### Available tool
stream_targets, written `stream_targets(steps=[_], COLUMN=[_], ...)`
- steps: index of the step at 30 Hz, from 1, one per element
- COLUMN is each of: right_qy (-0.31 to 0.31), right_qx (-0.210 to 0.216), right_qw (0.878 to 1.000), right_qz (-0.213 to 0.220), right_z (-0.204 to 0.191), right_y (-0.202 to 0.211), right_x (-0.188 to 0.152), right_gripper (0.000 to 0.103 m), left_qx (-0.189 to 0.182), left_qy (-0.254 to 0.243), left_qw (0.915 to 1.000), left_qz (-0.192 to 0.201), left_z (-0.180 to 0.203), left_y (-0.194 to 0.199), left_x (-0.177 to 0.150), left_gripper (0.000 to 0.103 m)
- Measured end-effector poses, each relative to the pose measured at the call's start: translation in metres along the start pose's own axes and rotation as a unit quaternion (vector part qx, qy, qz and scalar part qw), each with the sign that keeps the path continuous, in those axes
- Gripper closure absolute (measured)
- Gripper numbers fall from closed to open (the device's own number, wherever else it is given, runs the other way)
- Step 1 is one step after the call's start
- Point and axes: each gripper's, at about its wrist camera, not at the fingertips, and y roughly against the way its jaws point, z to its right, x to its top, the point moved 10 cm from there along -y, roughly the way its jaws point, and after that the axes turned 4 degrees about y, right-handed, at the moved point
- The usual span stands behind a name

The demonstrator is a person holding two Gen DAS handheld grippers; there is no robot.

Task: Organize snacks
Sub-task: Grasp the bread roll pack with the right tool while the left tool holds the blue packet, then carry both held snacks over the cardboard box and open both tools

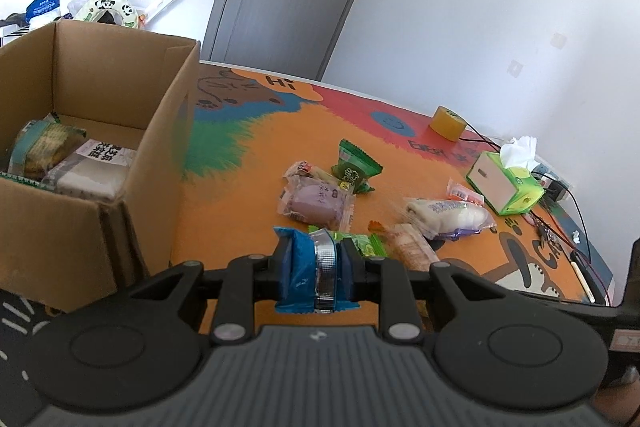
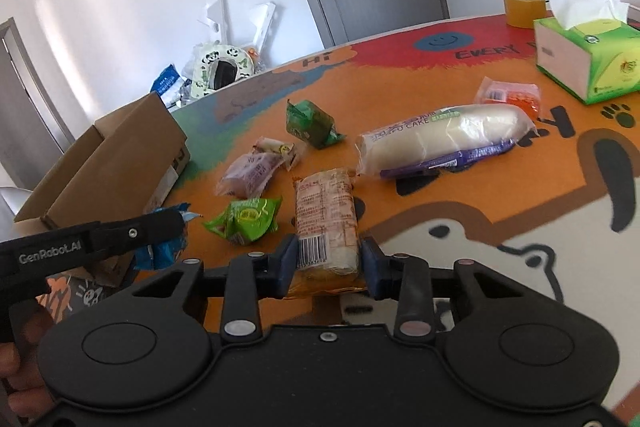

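Cardboard box point(image 1: 100, 131): open top, far left on mat, two wrapped snacks inside.

Blue packet point(image 1: 306, 267): crinkled blue wrapper w/ silver seam; clamped upright between left gripper point(image 1: 316, 247) pads, jaws nearly together on it, just right of box.

Bright green packet point(image 2: 246, 221): flat on table point(image 2: 440, 195), btwn the two grippers.

Orange-wrapped cake point(image 2: 326, 223): clear film, pale cake, red print, barcode at near end. Near end sits btwn right gripper point(image 2: 328, 259) pads; left pad touches wrapper, right pad at its edge. Firm contact on right side can't tell.

Purple bun, dark green packet, long white cake point(image 2: 440, 143): loose mid-table, apart from jaws.

Tissue box point(image 2: 592, 59): far right.
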Motion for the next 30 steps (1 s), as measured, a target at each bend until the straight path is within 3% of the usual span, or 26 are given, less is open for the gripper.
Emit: stream_targets(steps=[3, 6, 14, 16, 20, 30], right_qy=[0.009, 0.021, 0.042, 0.056, 0.046, 0.032], right_qx=[-0.004, -0.013, -0.026, -0.039, -0.039, -0.027], right_qw=[1.0, 1.0, 0.999, 0.998, 0.998, 0.998], right_qz=[0.005, 0.011, 0.007, 0.004, 0.001, 0.045], right_z=[-0.003, -0.005, -0.012, -0.013, -0.013, -0.02], right_y=[0.006, 0.002, -0.016, -0.018, -0.015, 0.016], right_x=[0.002, 0.004, 0.004, 0.005, 0.006, 0.02], right_gripper=[0.065, 0.053, 0.053, 0.065, 0.067, 0.067], left_qx=[-0.002, -0.004, -0.002, -0.005, -0.011, -0.014], left_qy=[-0.001, 0.002, 0.009, 0.01, 0.009, -0.002], left_qw=[1.0, 1.0, 0.9999, 0.9999, 0.9999, 0.9994], left_qz=[0.004, 0.003, -0.004, -0.004, 0.001, 0.031], left_z=[0.001, -0.003, -0.008, -0.008, -0.006, 0.003], left_y=[0.003, 0.003, -0.004, -0.003, 0.002, 0.03], left_x=[0.0, -0.002, -0.002, -0.002, 0.001, 0.017], left_gripper=[0.079, 0.079, 0.079, 0.079, 0.079, 0.079])
